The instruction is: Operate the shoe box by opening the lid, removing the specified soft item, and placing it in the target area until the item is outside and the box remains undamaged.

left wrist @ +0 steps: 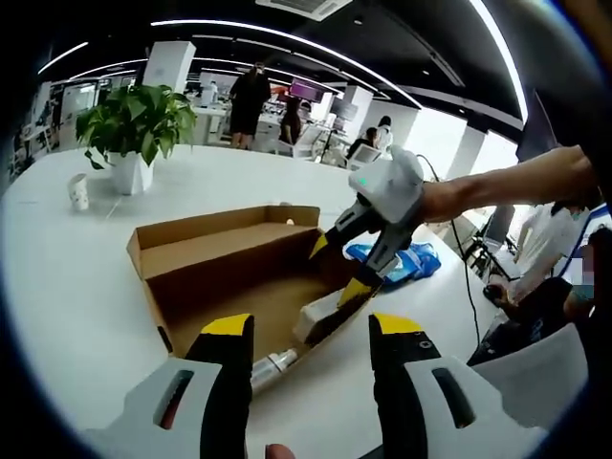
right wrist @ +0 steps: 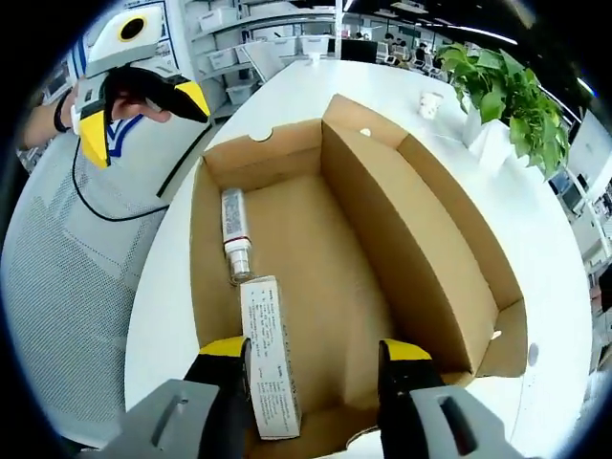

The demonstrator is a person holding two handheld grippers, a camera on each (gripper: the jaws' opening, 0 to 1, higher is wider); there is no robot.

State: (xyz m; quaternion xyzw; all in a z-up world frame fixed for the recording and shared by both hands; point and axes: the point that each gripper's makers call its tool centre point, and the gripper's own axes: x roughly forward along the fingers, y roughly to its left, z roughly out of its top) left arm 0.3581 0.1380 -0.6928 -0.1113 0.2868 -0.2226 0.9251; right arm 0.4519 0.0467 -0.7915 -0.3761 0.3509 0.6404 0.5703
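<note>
The brown cardboard shoe box (left wrist: 239,273) (right wrist: 316,258) stands open on the white table, its lid tilted back. Inside lie a small clear bottle (right wrist: 234,234) (left wrist: 273,366) and a white printed carton (right wrist: 268,368) (left wrist: 320,316). A blue soft item (left wrist: 406,260) lies on the table outside the box, beyond its right side. My right gripper (right wrist: 314,352) (left wrist: 338,270) hangs open over the box's near end, the carton beneath its left jaw. My left gripper (left wrist: 311,330) (right wrist: 143,115) is open and empty, held back from the box's short end.
A potted green plant (left wrist: 134,120) (right wrist: 507,91) and a paper cup (left wrist: 78,191) (right wrist: 430,103) stand on the table beyond the box. A cable (left wrist: 464,277) runs off the table's right edge. People stand and sit in the office behind.
</note>
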